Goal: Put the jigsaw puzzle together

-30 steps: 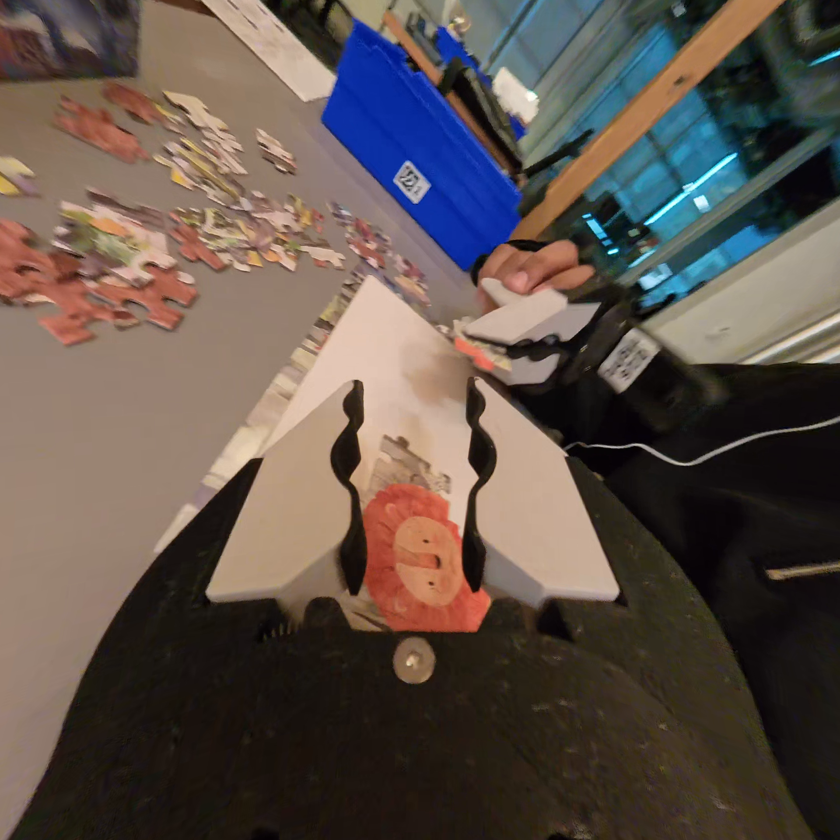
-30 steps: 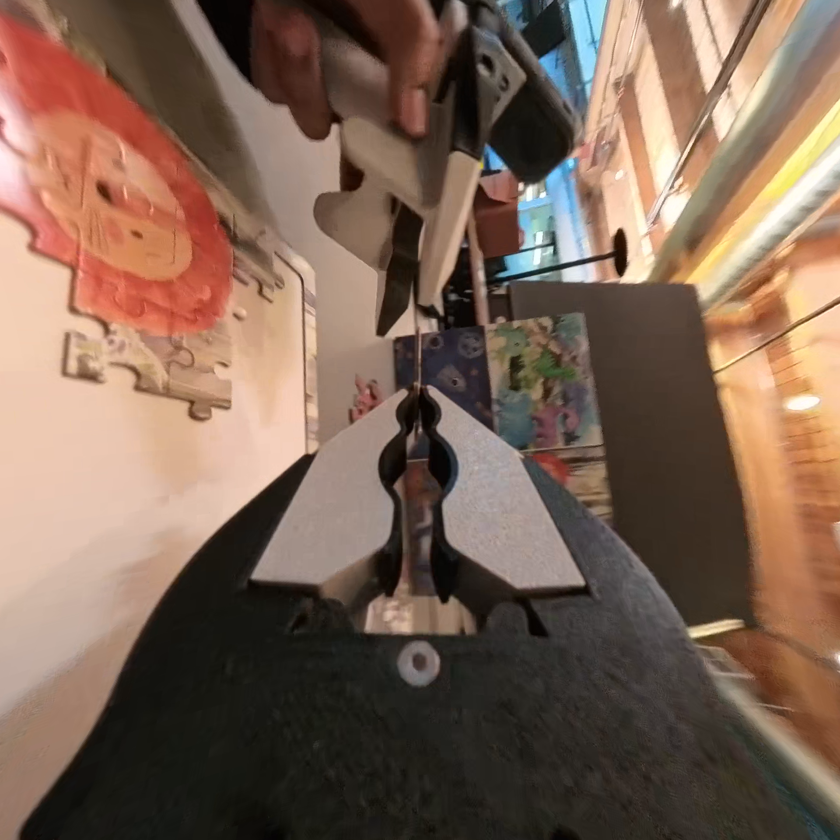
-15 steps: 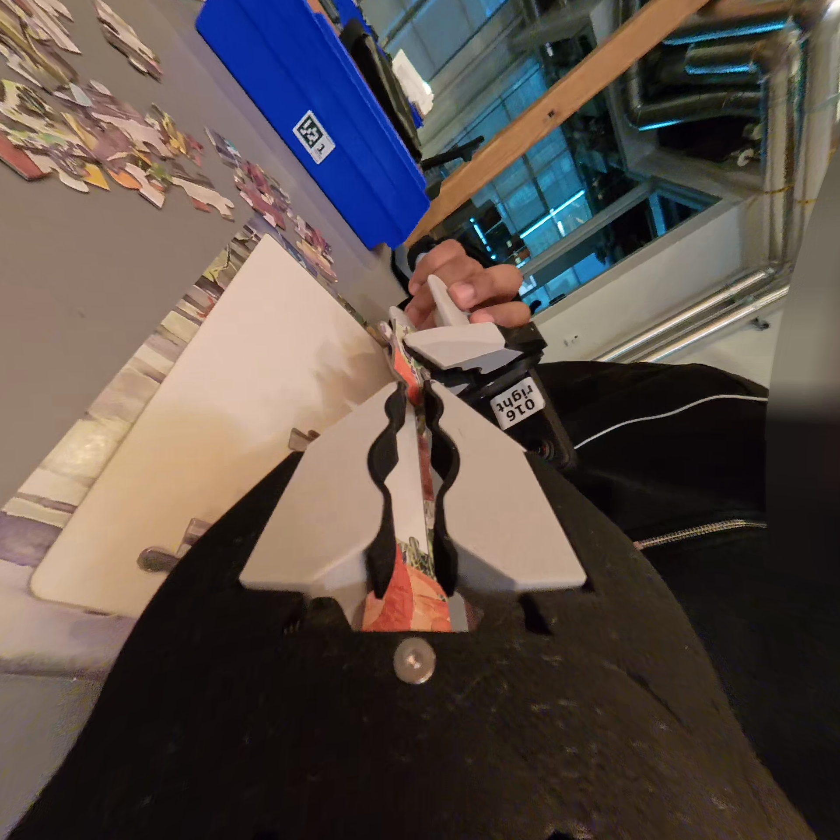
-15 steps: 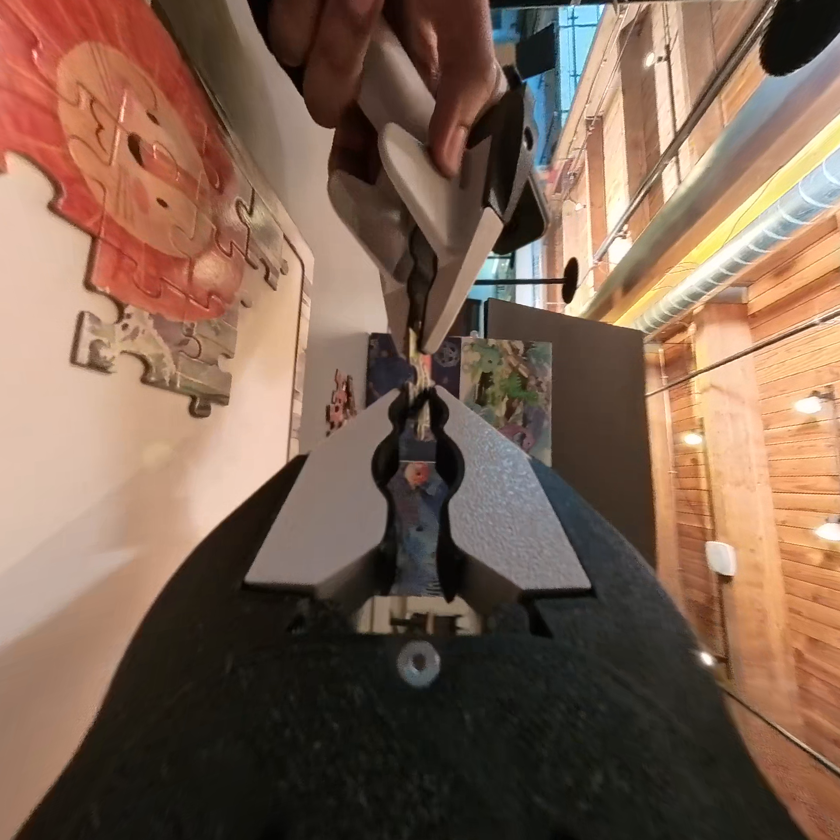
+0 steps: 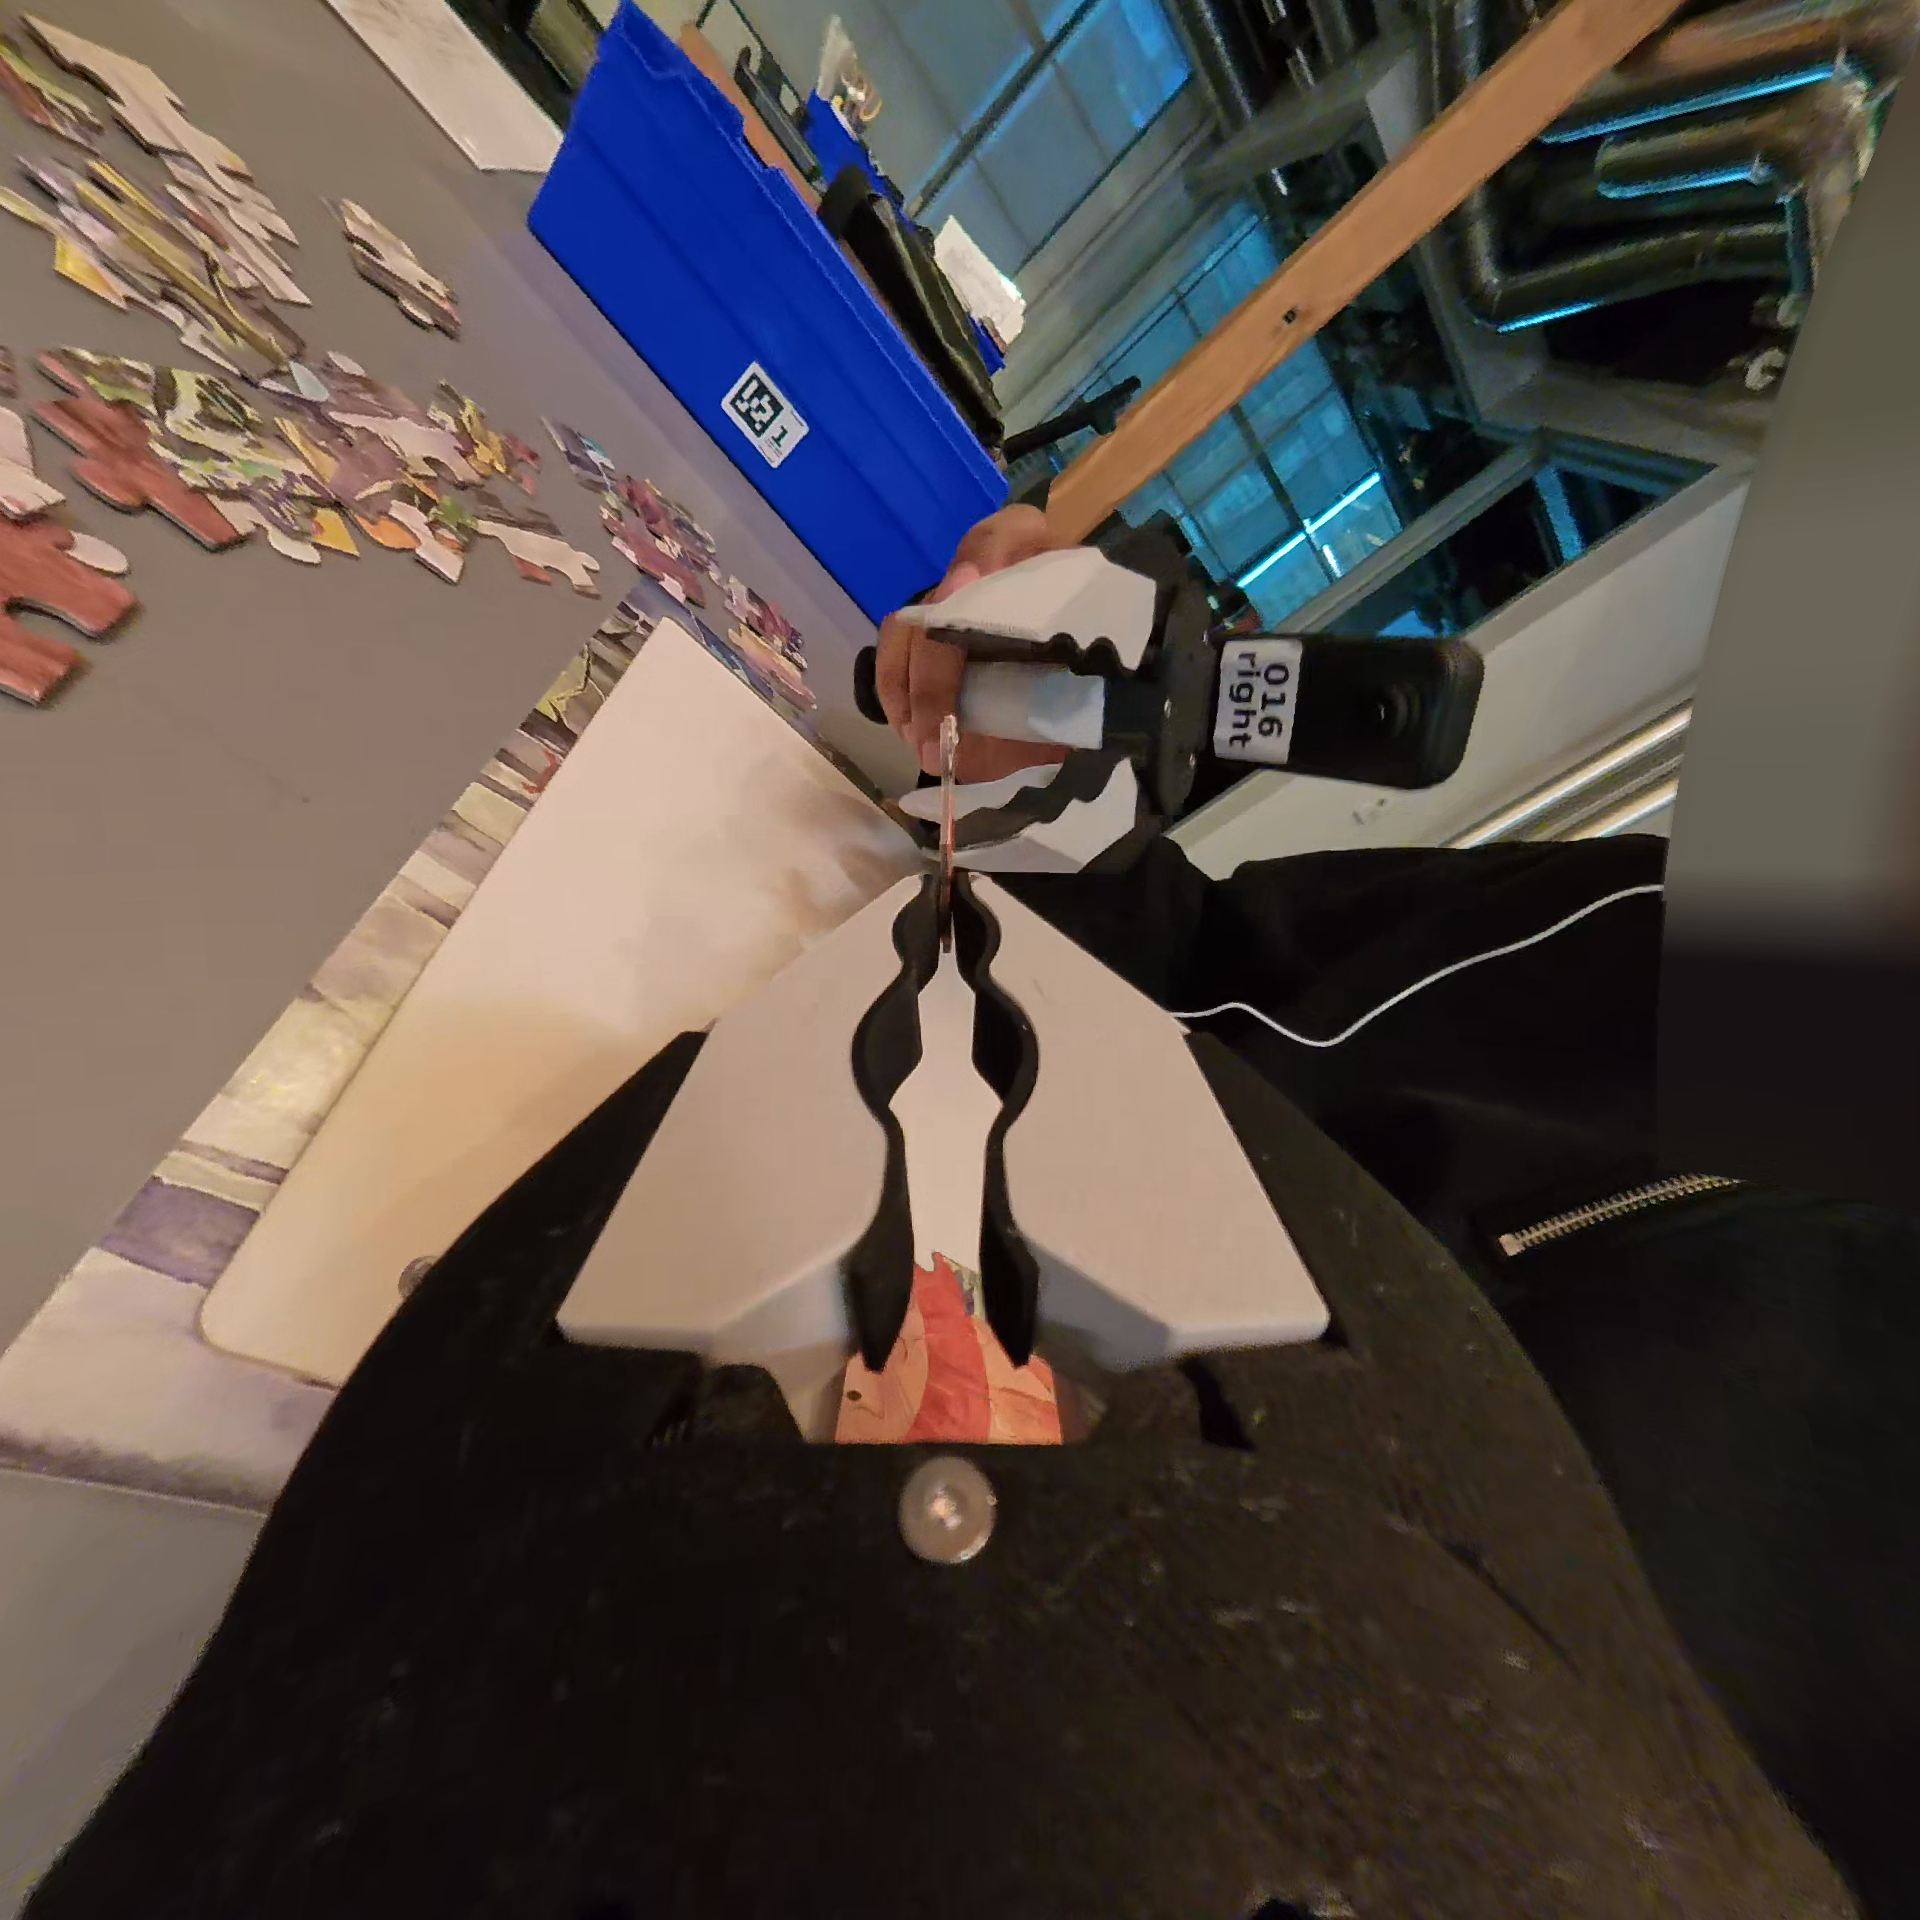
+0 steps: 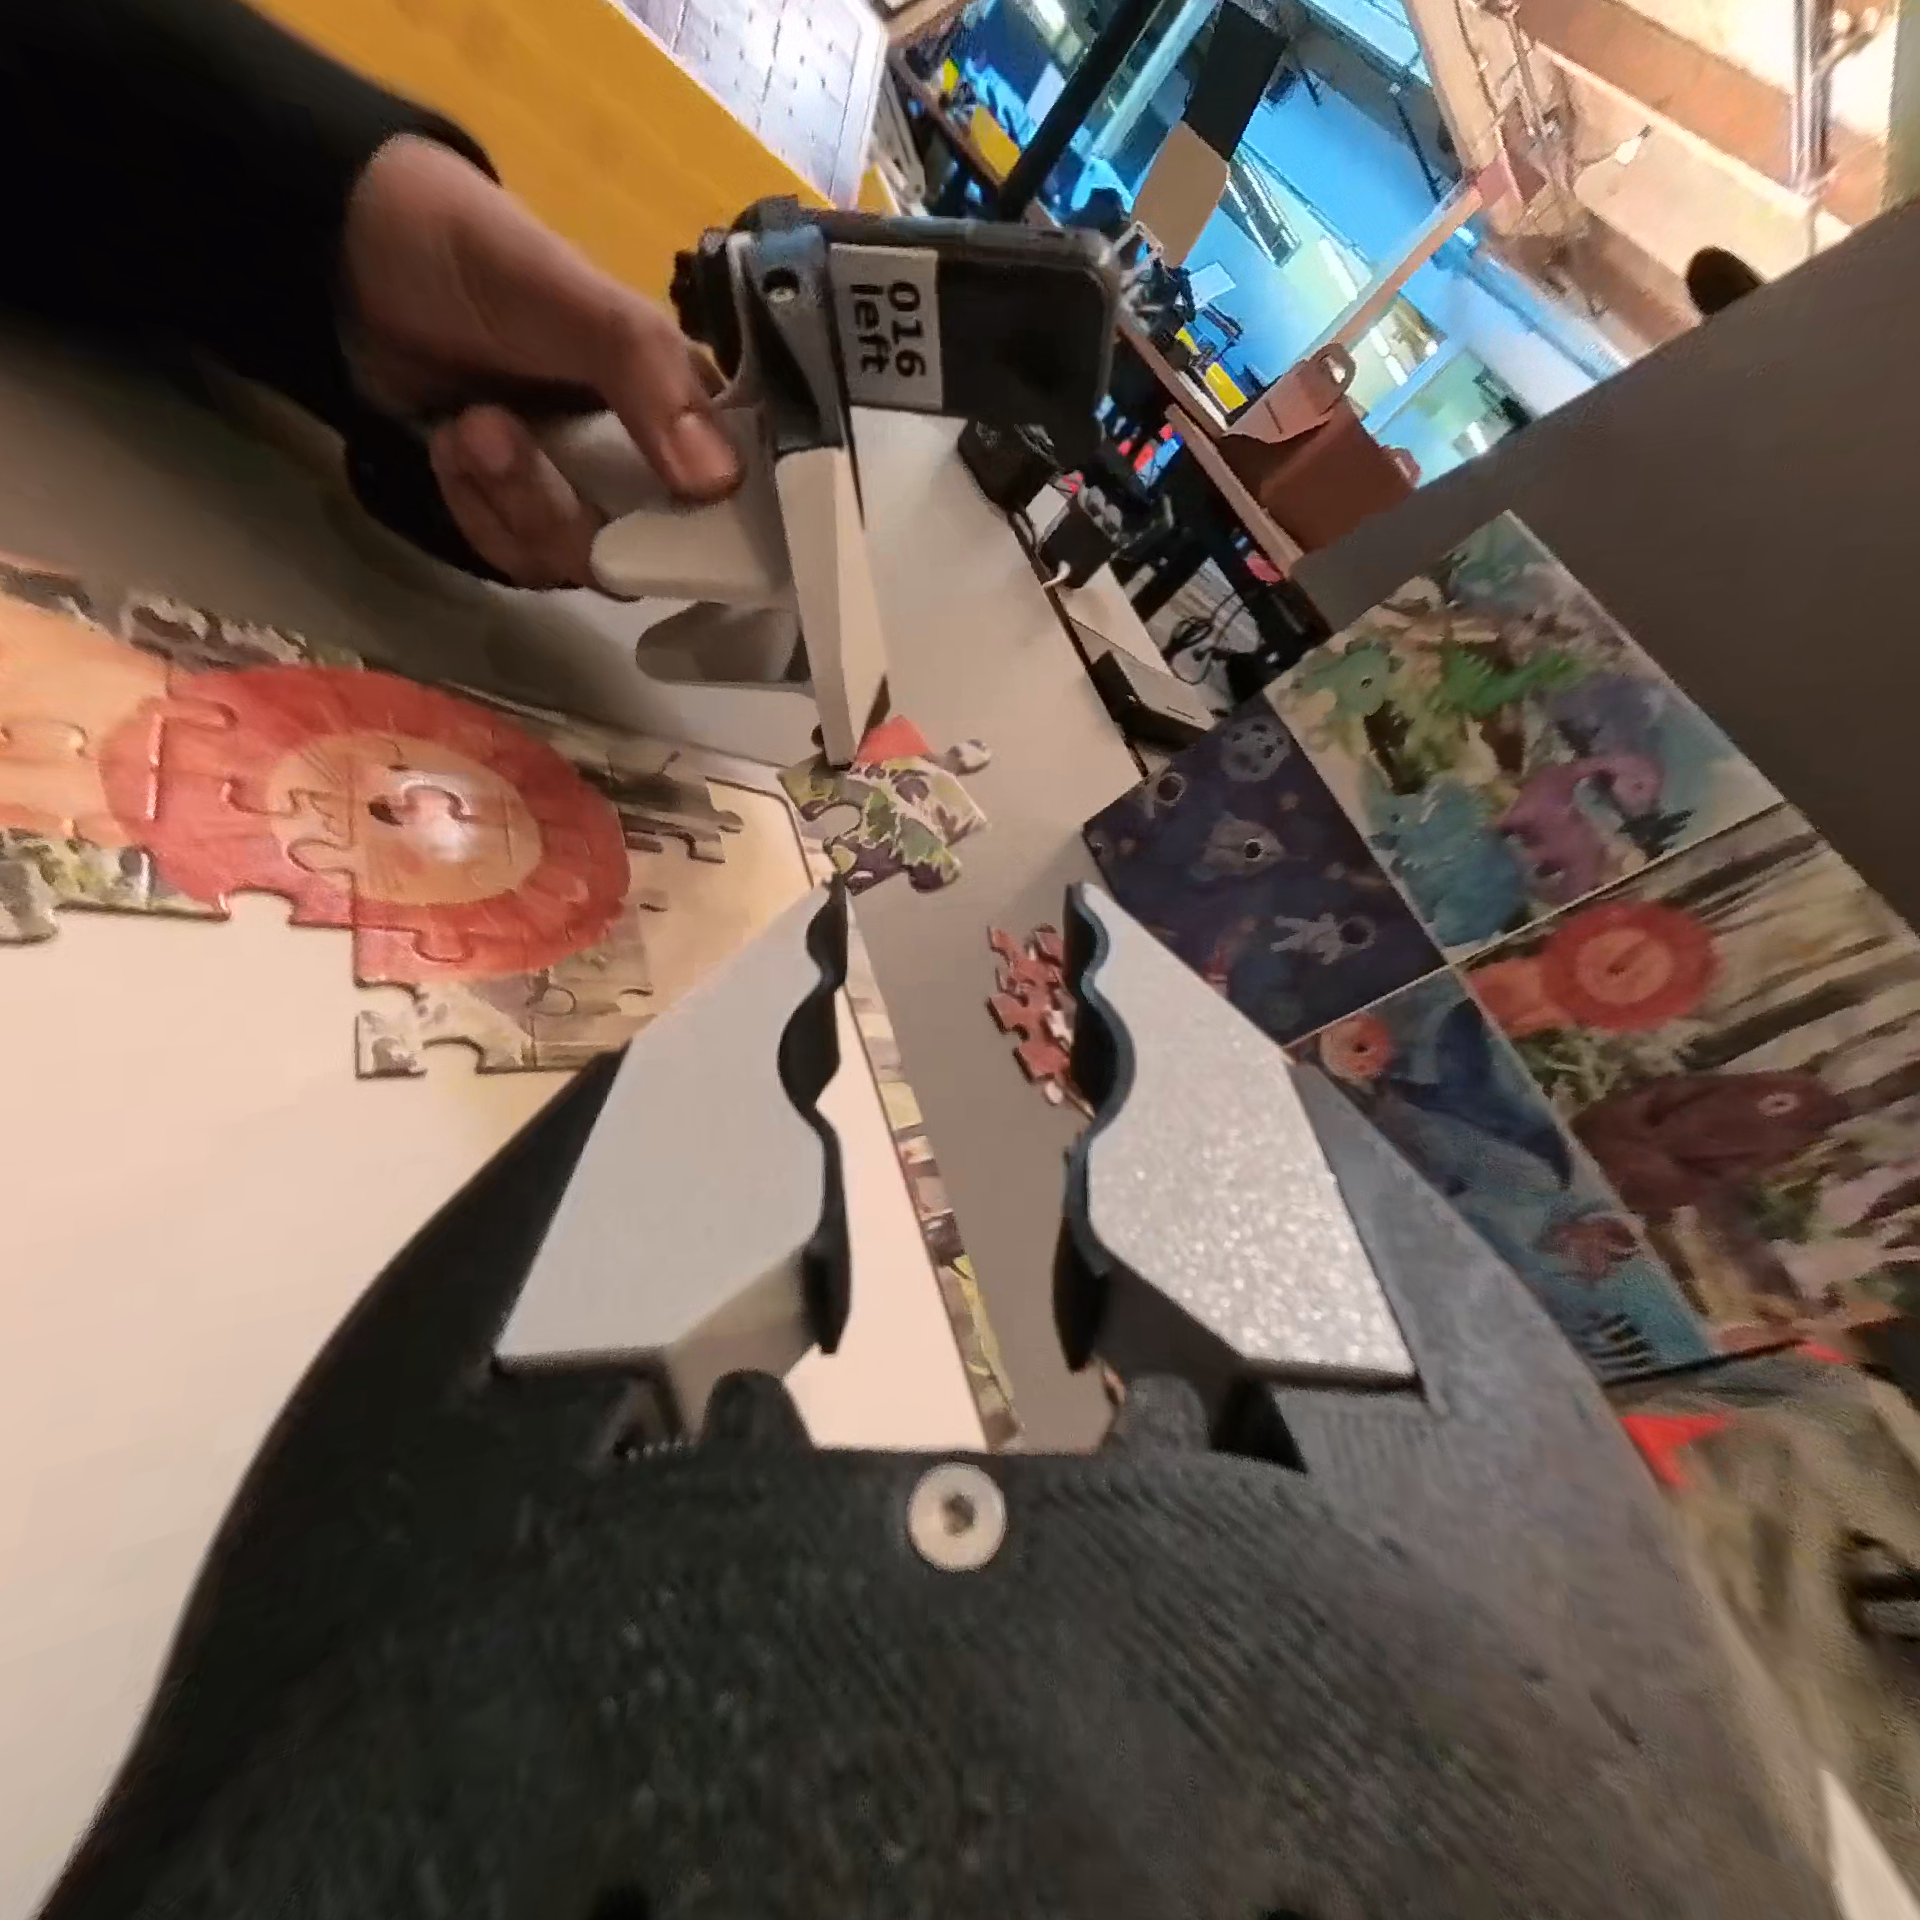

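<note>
The left gripper (image 5: 943, 902) now pinches a puzzle piece (image 5: 947, 821) at its very tips, seen edge-on at 12 o'clock from the tips in the left wrist view. In the right wrist view the same piece (image 6: 896, 812), green and purple with a red corner, hangs from the left gripper (image 6: 840, 750) in the air above the grey table (image 6: 997, 665), just past the far edge of the white board (image 6: 208, 1143).

0.5 s ago the right gripper was clamped on this piece with the left one closing on it too. Now the right gripper (image 6: 951, 935) stands wide apart with nothing between its fingers, and the piece sits just beyond its left fingertip at 12 o'clock. In the left wrist view the right gripper (image 5: 935, 727) lies at 12 o'clock, its jaws spread above and below the piece.

The assembled lion section (image 6: 364, 821) lies on the board at 9 o'clock in the right wrist view. A small red piece cluster (image 6: 1029, 997) rests on the table between the right fingers. The puzzle box picture (image 6: 1507, 935) stands at 2 o'clock. Loose pieces (image 5: 260, 436) are scattered on the table at 10 o'clock in the left wrist view, with a blue bin (image 5: 748, 343) behind them.
</note>
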Available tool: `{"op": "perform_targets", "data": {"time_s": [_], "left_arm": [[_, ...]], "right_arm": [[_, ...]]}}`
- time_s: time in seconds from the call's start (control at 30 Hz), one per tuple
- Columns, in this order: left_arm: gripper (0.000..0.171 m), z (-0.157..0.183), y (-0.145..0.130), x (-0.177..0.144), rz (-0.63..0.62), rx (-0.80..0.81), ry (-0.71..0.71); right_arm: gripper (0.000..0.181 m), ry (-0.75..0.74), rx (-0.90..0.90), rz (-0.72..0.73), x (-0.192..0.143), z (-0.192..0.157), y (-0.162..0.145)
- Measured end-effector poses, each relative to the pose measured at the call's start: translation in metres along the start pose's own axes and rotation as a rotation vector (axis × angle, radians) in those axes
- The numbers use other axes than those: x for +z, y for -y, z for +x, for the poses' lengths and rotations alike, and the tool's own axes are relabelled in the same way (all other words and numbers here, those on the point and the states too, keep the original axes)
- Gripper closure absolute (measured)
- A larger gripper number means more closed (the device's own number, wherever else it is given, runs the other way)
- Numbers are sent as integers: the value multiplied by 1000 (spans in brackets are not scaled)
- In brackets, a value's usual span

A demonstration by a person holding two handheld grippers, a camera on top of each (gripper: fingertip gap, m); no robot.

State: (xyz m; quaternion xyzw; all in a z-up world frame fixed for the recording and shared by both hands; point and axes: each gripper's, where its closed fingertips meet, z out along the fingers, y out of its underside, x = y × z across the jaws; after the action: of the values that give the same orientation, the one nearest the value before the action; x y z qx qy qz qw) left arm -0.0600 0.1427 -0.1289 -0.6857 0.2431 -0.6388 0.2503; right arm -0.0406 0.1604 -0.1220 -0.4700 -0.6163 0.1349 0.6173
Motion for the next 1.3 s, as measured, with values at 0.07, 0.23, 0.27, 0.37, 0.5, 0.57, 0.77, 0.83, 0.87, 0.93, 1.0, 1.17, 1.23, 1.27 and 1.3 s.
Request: {"op": "perform_targets", "data": {"time_s": [0.07,0.23,0.27,0.37,0.5,0.57,0.77,0.83,0.87,0.93,1.0,1.17,1.23,1.27,1.3], "left_arm": [[171,-2,1,-1,4,29,24],[171,-5,1,-3,7,14,22],[171,-6,0,-2,1,12,23],[171,-7,-4,-1,-26,21,35],[171,-4,-5,0,-30,16,23],[171,-3,-5,0,-31,15,21],[171,-2,-6,-1,-45,24,29],[171,-2,-7,-1,-49,25,32],[171,-3,-7,-1,-50,27,35],[171,-2,-7,-1,-51,26,31],[171,-4,-7,-1,-53,19,43],[171,-5,-9,-2,-69,22,55],[171,-8,-12,-2,-90,28,76],[171,-10,-13,-1,-101,30,87],[171,-10,-15,-1,-113,32,94]], "right_arm": [[142,10,45,12,-1,2,-1],[153,-31,29,12,-7,12,-1],[154,-33,20,15,-8,12,0],[155,6,30,32,-7,5,5],[175,106,52,28,-3,-13,3],[174,132,64,11,-1,-17,-2],[175,185,134,33,-3,-20,-2],[175,194,137,31,-3,-21,-3],[174,198,136,28,-3,-21,-4],[174,201,135,20,-3,-22,-5],[172,201,136,9,-2,-22,-7],[170,197,145,14,-2,-20,-6],[170,189,126,6,-3,-20,-7],[170,187,114,-1,-2,-20,-7],[169,189,102,-9,-2,-21,-9]]}}
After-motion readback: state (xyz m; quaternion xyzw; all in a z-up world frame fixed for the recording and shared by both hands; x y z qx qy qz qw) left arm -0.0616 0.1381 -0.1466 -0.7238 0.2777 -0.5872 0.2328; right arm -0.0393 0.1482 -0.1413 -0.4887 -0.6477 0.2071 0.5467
